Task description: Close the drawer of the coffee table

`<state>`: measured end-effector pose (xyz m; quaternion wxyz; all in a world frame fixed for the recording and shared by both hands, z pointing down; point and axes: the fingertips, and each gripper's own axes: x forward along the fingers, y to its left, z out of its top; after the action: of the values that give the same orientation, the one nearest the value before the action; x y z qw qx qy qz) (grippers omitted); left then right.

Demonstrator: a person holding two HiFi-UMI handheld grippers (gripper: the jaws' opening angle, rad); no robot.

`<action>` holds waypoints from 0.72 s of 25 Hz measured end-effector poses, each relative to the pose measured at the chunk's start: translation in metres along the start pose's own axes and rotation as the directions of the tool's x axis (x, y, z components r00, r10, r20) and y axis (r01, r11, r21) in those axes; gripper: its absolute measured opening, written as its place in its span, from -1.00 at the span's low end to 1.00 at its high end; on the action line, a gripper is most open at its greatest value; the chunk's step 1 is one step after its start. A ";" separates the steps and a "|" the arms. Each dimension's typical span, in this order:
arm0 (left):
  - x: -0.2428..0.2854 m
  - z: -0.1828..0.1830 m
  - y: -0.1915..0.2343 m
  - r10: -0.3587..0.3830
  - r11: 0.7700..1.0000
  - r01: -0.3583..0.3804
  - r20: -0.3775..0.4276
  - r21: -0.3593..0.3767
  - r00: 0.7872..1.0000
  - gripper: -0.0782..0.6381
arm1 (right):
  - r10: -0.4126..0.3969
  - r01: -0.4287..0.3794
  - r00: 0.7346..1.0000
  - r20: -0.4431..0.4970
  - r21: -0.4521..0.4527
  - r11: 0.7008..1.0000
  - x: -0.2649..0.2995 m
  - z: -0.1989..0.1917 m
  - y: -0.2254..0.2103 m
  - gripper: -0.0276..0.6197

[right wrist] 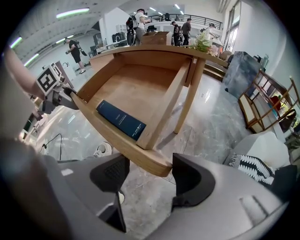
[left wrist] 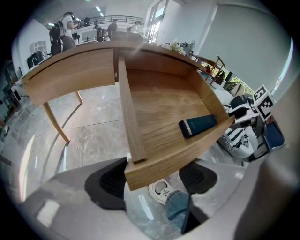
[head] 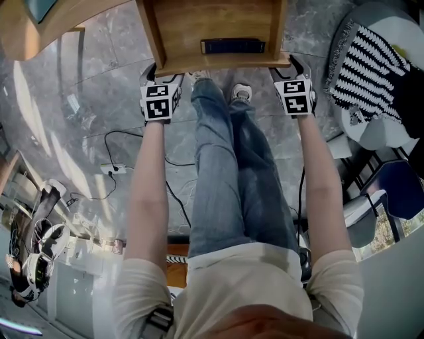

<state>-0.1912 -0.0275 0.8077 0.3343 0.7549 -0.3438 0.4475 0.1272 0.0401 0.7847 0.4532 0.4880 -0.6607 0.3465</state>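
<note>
Drawer (head: 212, 20) stands pulled out of the coffee table (left wrist: 70, 75), 1 dark blue box (head: 233, 46) inside. Left gripper (left wrist: 154, 183) and right gripper (right wrist: 150, 176) — jaws spread, 1 front corner between each pair, unclamped. Step: pre-push. Next, probably, an even shove on both corners, no skew.

**A:** What is the person wearing?

**B:** Faded blue jeans (head: 232, 179), a cream top (head: 245, 281) with short sleeves, and white sneakers (head: 242, 91).

**A:** And the tools in the hands?

**B:** The left gripper (left wrist: 159, 180) and the right gripper (right wrist: 150, 176) look alike. Each has a smooth, pale grey body with rounded edges. Each also has two black pads (left wrist: 110, 183), curved at the outside and finely ribbed on the inner face.

**A:** Any markings?

**B:** Each carries a white cube printed with black square patterns. The left cube (head: 160, 100) shows two faces in the head view, and so does the right cube (head: 295, 96).
</note>
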 end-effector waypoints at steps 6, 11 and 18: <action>-0.006 0.002 -0.002 -0.007 1.000 0.007 -0.023 0.003 1.000 0.17 | -0.005 0.005 1.000 -0.024 0.008 1.000 -0.006 -0.001 0.001 -0.05; -0.015 0.005 -0.003 -0.005 1.000 0.005 -0.032 -0.002 0.999 0.16 | -0.001 0.001 0.999 -0.034 0.016 1.000 -0.013 0.002 0.001 -0.06; -0.028 0.012 -0.004 -0.012 1.000 0.012 -0.045 -0.013 0.999 0.15 | 0.009 -0.008 0.999 -0.048 0.029 1.000 -0.026 0.010 0.001 -0.06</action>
<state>-0.1924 -0.0287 0.7767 0.3495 0.7445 -0.3346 0.4599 0.1269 0.0403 0.7571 0.4602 0.4833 -0.6466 0.3695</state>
